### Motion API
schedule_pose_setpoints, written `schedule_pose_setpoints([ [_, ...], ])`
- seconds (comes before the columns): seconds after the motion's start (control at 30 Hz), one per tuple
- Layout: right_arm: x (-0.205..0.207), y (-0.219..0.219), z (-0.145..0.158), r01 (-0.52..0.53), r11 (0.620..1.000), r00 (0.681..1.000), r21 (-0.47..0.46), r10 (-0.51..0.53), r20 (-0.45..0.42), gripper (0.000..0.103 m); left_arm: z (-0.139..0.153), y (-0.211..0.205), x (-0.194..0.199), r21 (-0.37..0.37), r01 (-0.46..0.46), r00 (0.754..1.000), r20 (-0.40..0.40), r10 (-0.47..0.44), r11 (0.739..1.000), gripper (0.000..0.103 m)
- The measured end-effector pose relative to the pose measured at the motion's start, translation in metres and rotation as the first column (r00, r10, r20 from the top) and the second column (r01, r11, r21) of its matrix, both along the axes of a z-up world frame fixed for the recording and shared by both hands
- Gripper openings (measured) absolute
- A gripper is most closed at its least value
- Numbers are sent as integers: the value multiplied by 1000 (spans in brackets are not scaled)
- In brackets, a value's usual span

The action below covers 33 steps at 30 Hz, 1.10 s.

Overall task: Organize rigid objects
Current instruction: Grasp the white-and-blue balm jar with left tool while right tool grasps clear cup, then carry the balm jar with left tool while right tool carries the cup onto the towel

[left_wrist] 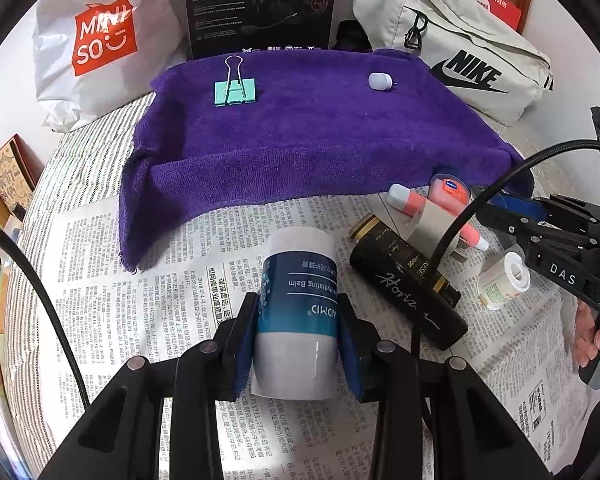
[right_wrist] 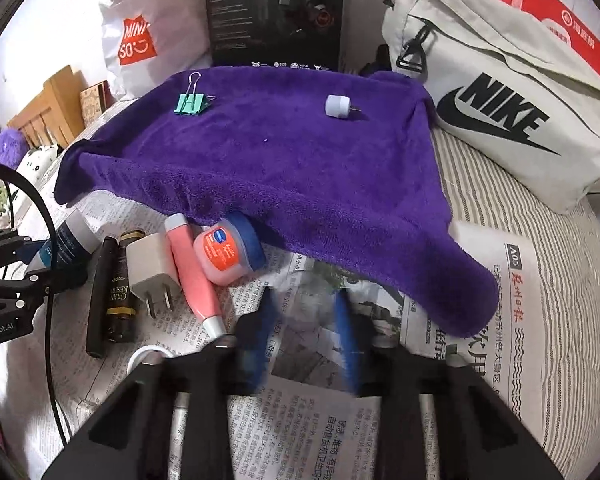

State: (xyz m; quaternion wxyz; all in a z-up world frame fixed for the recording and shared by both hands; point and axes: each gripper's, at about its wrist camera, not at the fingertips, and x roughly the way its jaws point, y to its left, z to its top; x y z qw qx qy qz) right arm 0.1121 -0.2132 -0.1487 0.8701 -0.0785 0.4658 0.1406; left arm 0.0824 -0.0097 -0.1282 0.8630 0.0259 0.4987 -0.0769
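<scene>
Balm tube (left_wrist: 296, 312), white with a blue label, is sitting clamped between the blue pads of the left tongs (left_wrist: 298, 344), over the newspaper (left_wrist: 140, 300) on the bed. Right tongs (right_wrist: 306, 340) are hanging apart and blurry, gripping nothing. Mint binder clip (left_wrist: 235, 90) and small white plug (left_wrist: 379, 81) are lying on the purple towel (left_wrist: 300, 140).

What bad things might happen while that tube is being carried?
The balm tube is smooth and round, squeezed only at its middle by the left gripper, so it might slip or twist. The black cable crosses the pink tube and charger; it might drag them.
</scene>
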Motion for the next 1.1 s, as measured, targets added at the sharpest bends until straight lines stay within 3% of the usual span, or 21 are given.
schedule_pose_setpoints([
  [0.33,-6,-24,6,50,997,999,-62,-51,-16,27,1,3,-2,-15,-17,1000,12,18,1000,35],
  [0.67,-5,-28,4,52,998,998,-33,-53,-30,27,3,9,0,-63,-39,999,0,39,997,35],
  [0.77,-6,-27,7,44,999,999,-27,-45,-28,27,8,11,-2,-93,-43,999,-3,43,995,35],
  [1.1,-7,-24,31,20,1000,1000,-4,-20,-5,27,37,13,2,-91,-54,998,28,57,994,35],
])
